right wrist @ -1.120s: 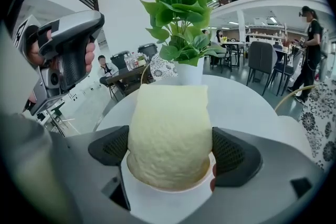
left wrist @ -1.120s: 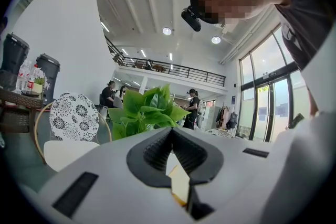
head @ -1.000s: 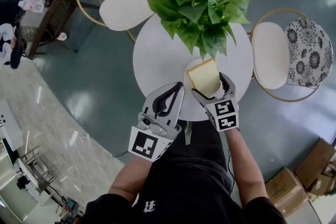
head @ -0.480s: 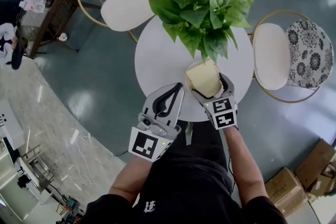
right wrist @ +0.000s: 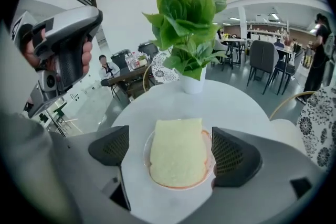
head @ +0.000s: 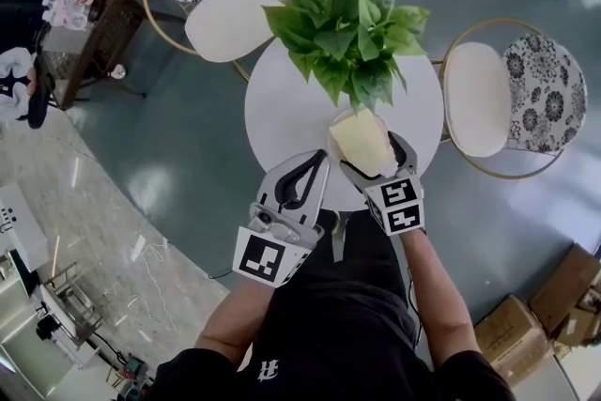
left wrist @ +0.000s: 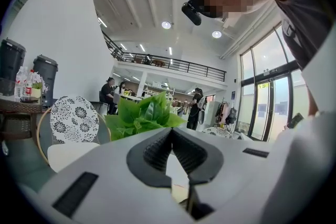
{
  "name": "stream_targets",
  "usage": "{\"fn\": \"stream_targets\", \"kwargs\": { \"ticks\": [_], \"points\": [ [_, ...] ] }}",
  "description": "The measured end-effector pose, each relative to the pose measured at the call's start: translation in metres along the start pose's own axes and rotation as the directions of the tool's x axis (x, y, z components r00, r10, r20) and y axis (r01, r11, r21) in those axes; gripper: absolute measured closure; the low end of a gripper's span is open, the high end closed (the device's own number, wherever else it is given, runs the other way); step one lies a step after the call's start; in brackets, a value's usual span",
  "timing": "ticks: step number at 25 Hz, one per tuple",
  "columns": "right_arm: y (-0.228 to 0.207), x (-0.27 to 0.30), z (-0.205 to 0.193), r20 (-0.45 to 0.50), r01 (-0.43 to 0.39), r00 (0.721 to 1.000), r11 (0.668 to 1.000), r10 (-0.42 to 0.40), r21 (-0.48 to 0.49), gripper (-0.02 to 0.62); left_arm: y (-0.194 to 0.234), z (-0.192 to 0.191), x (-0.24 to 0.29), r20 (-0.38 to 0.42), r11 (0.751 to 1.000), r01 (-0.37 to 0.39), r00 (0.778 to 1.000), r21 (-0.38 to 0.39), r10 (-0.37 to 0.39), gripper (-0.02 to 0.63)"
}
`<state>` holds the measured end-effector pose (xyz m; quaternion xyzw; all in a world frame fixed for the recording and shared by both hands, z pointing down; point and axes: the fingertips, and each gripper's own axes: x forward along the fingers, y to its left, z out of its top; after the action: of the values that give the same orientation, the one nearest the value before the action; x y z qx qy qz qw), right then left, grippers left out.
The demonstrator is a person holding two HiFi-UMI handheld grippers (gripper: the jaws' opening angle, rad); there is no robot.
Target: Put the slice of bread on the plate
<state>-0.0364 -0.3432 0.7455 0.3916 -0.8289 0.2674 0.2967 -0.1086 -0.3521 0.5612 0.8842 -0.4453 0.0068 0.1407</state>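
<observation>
A pale slice of bread (right wrist: 177,157) lies flat on a small round plate (right wrist: 180,185) with a reddish rim, on the near side of the round white table (right wrist: 226,107). My right gripper (right wrist: 171,150) is open, with one jaw on either side of the bread and not touching it. The head view shows the bread (head: 360,140) on the plate (head: 332,138) just ahead of the right gripper (head: 376,157). My left gripper (head: 313,166) hangs at the table's near edge, left of the plate. Its jaws meet with nothing between them in the left gripper view (left wrist: 171,135).
A leafy potted plant (head: 352,33) stands on the table (head: 286,108) just behind the plate. Round-backed chairs stand at the far left (head: 235,5) and at the right (head: 479,99). Cardboard boxes (head: 554,296) lie on the floor at the lower right.
The bread, raised between the right jaws a second ago, now lies flat on the plate with the jaws apart from it. The left gripper has stayed put.
</observation>
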Motion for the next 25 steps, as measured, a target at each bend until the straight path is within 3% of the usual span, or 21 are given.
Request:
{"fn": "stream_targets", "kwargs": {
  "ticks": [7,9,12,16,19,25],
  "points": [
    [0.026,-0.088,0.077,0.159,-0.093,0.983,0.995,0.089,0.019,0.137,-0.033,0.053,-0.006,-0.016,1.000,0.000,1.000,0.007,0.000,0.598],
    [0.034,-0.118,0.102,0.217,-0.114,0.970,0.993,0.110,0.009,0.174,-0.044,0.070,-0.009,-0.019,1.000,-0.006,1.000,0.011,0.006,0.598],
    [0.046,-0.161,0.136,0.298,-0.128,0.946,0.992,0.129,-0.022,0.281,-0.060,0.093,-0.015,-0.015,1.000,-0.014,1.000,0.018,0.015,0.598],
    [0.062,-0.211,0.170,0.383,-0.153,0.909,0.986,0.164,-0.058,0.367,-0.079,0.123,-0.021,0.007,0.997,-0.019,1.000,0.072,0.019,0.598],
    [0.072,-0.246,0.192,0.458,-0.161,0.871,0.984,0.179,-0.076,0.487,-0.095,0.146,-0.026,0.026,0.996,-0.023,0.999,0.080,0.021,0.598],
    [0.092,-0.296,0.216,0.532,-0.168,0.820,0.977,0.212,-0.129,0.520,-0.127,0.178,-0.035,0.055,0.997,0.007,0.998,0.082,-0.011,0.598]
  ]
}}
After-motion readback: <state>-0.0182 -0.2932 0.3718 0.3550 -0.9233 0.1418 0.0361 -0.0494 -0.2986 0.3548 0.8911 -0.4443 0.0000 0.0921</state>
